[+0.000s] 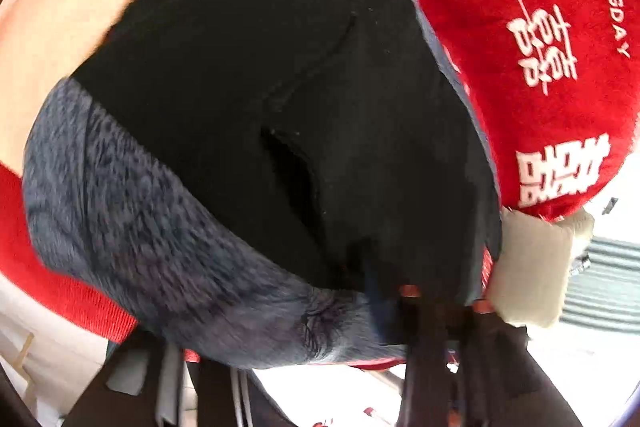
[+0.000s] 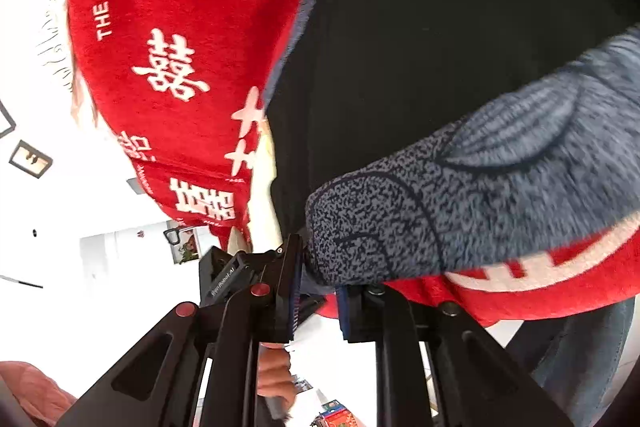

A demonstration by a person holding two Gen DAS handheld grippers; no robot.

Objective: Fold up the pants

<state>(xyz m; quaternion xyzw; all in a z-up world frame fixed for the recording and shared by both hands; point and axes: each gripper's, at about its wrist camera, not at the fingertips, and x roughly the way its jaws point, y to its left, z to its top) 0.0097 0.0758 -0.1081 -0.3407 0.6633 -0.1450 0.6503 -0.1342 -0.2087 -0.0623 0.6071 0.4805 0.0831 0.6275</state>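
Pants (image 1: 280, 75) fill the left wrist view, black with a fuzzy grey lining band, draped over a red blanket (image 1: 520, 7), long axis running lower left to upper right. Left hand-held gripper (image 1: 440, 297) pinches the black edge. Right wrist view: right hand-held gripper (image 2: 318, 301), nearly closed, clamps the pants' grey lining corner.

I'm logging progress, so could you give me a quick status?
Both grippers shut on black fleece-lined pants. Red blanket beneath. Nothing in the way.
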